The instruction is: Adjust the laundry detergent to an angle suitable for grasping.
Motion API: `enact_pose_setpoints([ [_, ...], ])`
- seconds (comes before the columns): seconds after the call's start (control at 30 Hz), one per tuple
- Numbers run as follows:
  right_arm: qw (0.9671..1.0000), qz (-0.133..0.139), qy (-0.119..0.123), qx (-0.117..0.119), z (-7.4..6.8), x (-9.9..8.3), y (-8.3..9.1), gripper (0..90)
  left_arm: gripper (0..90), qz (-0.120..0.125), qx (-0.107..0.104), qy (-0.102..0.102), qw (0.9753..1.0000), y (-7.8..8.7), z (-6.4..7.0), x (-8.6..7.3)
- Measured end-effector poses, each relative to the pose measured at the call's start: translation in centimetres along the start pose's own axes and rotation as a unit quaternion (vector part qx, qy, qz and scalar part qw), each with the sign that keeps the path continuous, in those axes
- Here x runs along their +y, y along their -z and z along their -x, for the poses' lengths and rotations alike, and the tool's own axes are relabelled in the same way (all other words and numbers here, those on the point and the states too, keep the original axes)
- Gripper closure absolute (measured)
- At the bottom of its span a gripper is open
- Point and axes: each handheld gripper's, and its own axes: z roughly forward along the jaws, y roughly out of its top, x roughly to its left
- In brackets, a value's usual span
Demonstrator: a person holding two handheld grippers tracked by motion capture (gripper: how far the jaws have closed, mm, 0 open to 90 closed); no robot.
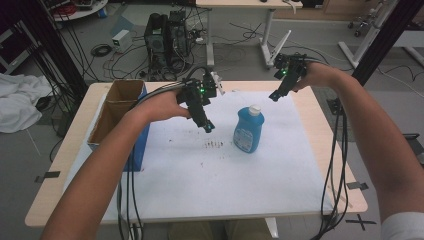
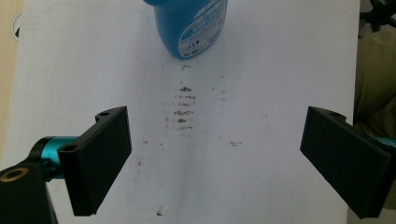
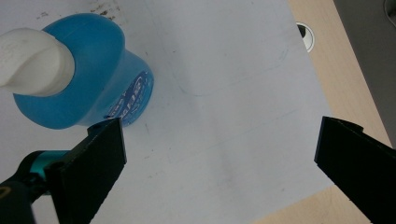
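A blue bottle (image 1: 248, 130) with a white cap stands upright on the white sheet (image 1: 210, 175) near the table's middle. My left gripper (image 1: 209, 127) hovers just left of it, jaws wide apart and bare. Seen from the left gripper view, the bottle (image 2: 194, 25) stands ahead of the open left gripper (image 2: 224, 163), with brown crumbs (image 2: 183, 109) between them. My right gripper (image 1: 275, 96) is raised behind and to the right of the bottle. From the right gripper view, the bottle (image 3: 93, 88) sits at the upper left, off the open right gripper (image 3: 219, 172).
An open cardboard box (image 1: 117, 112) with a blue side stands at the table's left edge. Brown crumbs (image 1: 214, 144) lie on the sheet left of the bottle. Cables (image 1: 336, 165) hang over the right edge. Computer towers (image 1: 167, 35) and wires are on the floor beyond.
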Motion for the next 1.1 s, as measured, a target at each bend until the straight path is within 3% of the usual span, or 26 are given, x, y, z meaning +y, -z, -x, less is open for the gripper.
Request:
enact_pose_setpoints([
  [0.13, 1.0, 0.0, 0.0, -0.001, 0.0, -0.1, 0.1, 1.0, 8.8, 0.007, 0.001, 0.008, 0.9999, 0.0, 0.1, 0.0],
  [0.53, 0.9999, 0.015, -0.002, -0.009, -0.1, -1.0, 0.6, 1.0, 8.8, -0.001, 0.008, 0.001, 1.0, 0.5, 0.5, -0.2],
  [0.6, 0.9998, 0.011, -0.011, -0.011, -0.3, -1.1, 0.7, 1.0, 8.8, -0.004, 0.009, -0.001, 0.9999, 0.5, 0.5, -0.2],
  [1.1, 0.9997, 0.014, -0.017, -0.01, -0.6, -1.6, 1.2, 1.0, 8.8, 0.005, 0.012, 0.01, 0.9999, 0.7, 0.6, -1.0],
])
